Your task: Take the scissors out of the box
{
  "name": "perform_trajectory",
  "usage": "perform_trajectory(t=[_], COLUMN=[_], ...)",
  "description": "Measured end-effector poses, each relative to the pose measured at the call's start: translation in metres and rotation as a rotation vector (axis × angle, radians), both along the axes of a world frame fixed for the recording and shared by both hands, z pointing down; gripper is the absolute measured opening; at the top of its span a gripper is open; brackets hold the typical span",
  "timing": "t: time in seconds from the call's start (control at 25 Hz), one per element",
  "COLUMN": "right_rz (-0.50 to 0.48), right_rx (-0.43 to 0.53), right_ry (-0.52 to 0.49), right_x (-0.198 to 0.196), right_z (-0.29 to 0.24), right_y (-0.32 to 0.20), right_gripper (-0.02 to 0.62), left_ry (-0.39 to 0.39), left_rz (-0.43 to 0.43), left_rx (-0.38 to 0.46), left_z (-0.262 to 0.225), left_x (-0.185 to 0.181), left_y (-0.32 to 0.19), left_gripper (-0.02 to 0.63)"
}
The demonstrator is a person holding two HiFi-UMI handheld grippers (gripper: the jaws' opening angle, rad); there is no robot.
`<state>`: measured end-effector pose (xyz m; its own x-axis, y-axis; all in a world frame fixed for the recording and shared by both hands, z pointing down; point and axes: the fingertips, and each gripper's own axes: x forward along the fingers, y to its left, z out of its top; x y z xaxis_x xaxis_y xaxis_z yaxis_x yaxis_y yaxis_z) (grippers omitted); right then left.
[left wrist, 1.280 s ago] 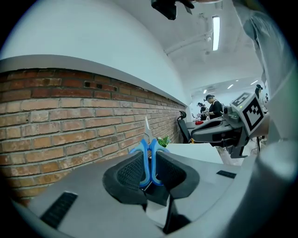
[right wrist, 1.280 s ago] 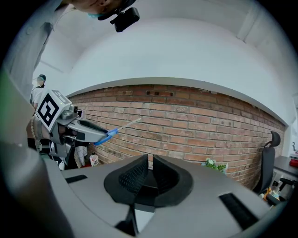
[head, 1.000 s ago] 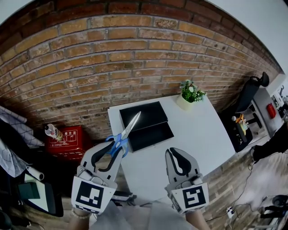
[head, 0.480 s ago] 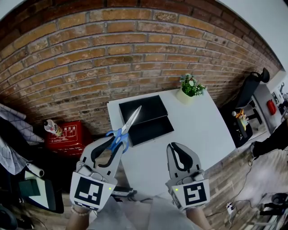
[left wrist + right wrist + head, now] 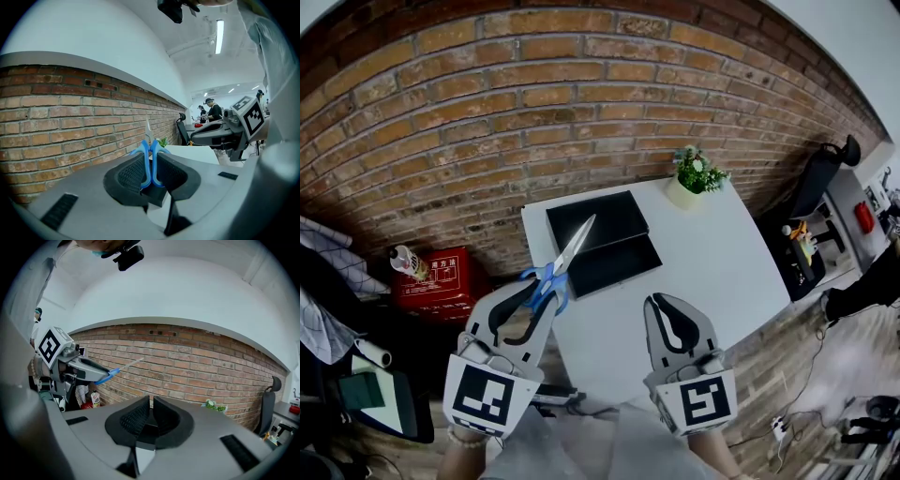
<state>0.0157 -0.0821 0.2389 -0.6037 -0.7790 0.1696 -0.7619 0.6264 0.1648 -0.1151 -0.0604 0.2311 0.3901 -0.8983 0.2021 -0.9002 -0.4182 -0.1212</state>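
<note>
Two grippers over a white table (image 5: 712,272); scissors (image 5: 574,248) out of the box (image 5: 609,220)

Left gripper (image 5: 542,292) pinches the scissors' blue handles, blades slanting toward the brick wall (image 5: 534,103) above the open black box lying on the table; right gripper (image 5: 667,317) hangs beside it, jaws pressed together on nothing; a potted plant (image 5: 697,178) stands at the far corner; a red crate (image 5: 441,281) sits on the floor below the wall.

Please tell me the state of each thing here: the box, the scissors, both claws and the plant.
Box: open, lid laid flat.
Scissors: blades closed, held in the air.
Left claw: shut on the blue handles.
Right claw: shut, empty.
Plant: upright.
</note>
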Motion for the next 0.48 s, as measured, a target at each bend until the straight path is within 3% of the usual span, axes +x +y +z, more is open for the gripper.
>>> perform_trajectory(t=[0.48], right_rz=[-0.004], right_rx=[-0.006], right_ry=[0.013], right_x=[0.0007], right_z=[0.0042], right_y=[-0.0002], right_gripper=[0.055], left_ry=[-0.005], left_rz=[0.011], left_rx=[-0.003], left_z=[0.0043], left_x=[0.0043], left_y=[-0.0019], left_gripper=[0.091])
